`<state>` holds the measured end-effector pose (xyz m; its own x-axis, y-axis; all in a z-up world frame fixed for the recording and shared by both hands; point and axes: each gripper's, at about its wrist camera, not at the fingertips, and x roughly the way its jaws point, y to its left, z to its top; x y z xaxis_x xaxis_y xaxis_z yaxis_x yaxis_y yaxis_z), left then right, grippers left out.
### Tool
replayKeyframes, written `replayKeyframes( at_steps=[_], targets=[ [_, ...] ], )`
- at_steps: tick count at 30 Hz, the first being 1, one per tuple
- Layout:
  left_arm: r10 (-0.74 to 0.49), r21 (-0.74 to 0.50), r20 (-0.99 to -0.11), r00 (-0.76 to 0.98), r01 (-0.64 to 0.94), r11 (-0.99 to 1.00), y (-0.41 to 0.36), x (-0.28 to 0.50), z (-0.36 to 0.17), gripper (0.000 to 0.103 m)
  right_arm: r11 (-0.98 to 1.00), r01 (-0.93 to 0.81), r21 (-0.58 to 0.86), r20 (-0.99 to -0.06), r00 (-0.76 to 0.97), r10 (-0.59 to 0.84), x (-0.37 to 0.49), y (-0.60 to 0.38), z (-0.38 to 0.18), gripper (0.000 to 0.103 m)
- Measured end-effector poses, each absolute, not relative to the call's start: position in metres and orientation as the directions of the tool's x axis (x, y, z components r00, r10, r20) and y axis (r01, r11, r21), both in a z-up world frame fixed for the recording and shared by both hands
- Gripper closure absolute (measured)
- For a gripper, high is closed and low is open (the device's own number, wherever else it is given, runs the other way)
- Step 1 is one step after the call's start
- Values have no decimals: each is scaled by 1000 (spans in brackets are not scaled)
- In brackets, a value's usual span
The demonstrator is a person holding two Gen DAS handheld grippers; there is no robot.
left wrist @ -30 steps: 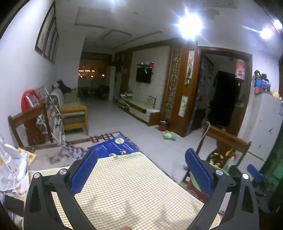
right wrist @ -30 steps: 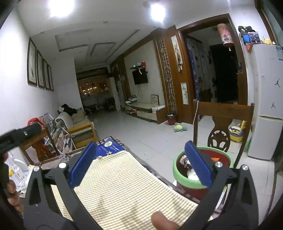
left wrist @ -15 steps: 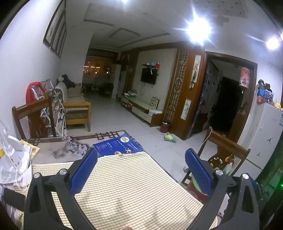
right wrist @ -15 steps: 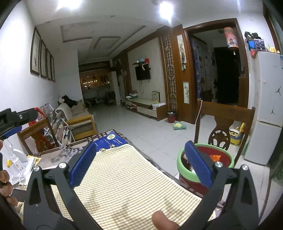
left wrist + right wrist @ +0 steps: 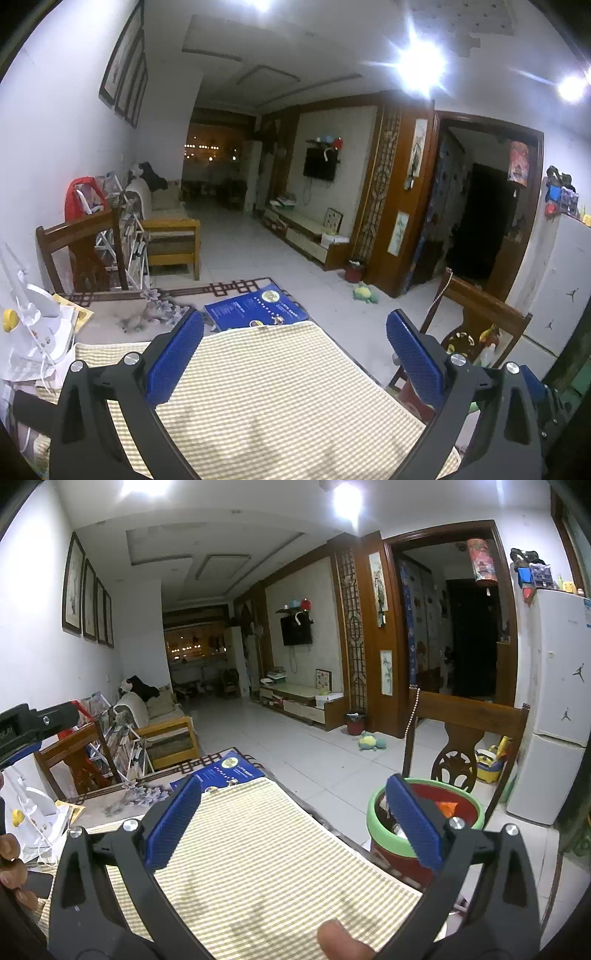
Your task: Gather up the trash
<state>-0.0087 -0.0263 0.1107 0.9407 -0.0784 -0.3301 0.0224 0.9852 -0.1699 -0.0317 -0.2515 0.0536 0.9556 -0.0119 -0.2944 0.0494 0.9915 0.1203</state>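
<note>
Hovering wide open and empty, left gripper [image 5: 295, 354] and right gripper [image 5: 293, 819] over checked mat [image 5: 266, 867], upright trash bin [image 5: 424, 823] at right, view since lifted.

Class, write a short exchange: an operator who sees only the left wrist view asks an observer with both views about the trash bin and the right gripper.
Operator: Where is the bin? I barely see it.
Observer: The green-rimmed red bin stands beside the table, in front of the chair back.
Operator: Is it empty?
Observer: No, an orange scrap and other bits lie inside.
Operator: And the right gripper?
Observer: The right gripper is open, holding nothing.
</note>
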Motion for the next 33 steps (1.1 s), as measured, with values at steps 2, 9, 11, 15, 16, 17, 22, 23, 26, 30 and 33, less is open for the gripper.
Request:
replayKeyframes(
  at_steps=[2,9,11,15,16,17,22,23,26,30,33],
  targets=[
    [-105,-180,-322,941,47,982,-27,-11,112,8,992,51,118,-296,955,-14,-33,-253,53,5],
    [-111,-156,-327,938,62,986,-34,-10,112,8,992,49,119,-295,955,-12,-34,-253,53,5],
    [-106,-156,-327,939,57,986,-35,-11,112,8,992,49,120,-296,955,-11,-33,-251,53,5],
    [-106,-158,-336,936,55,986,-34,-8,112,8,992,49,120,-299,954,-11,-34,-255,51,5],
    [-102,-159,-338,936,50,986,-33,-8,111,8,992,47,119,-298,954,-10,-33,-253,51,5],
    [-99,-161,-338,936,46,986,-33,-8,111,8,992,48,119,-298,954,-10,-33,-253,51,5],
    [-93,-161,-345,934,38,986,-33,-7,112,8,992,46,117,-305,952,-8,-34,-256,47,5],
    [-93,-160,-345,934,39,986,-33,-8,111,8,992,46,117,-305,952,-8,-34,-256,47,5],
    [-95,-162,-345,934,41,986,-33,-7,112,8,993,45,114,-308,951,-8,-34,-255,45,5],
    [-94,-156,-344,934,41,987,-34,-7,112,8,992,45,115,-310,951,-8,-34,-256,44,5],
    [-97,-154,-347,933,45,987,-35,-5,114,8,992,46,114,-314,949,-8,-33,-257,42,5]
  ],
)
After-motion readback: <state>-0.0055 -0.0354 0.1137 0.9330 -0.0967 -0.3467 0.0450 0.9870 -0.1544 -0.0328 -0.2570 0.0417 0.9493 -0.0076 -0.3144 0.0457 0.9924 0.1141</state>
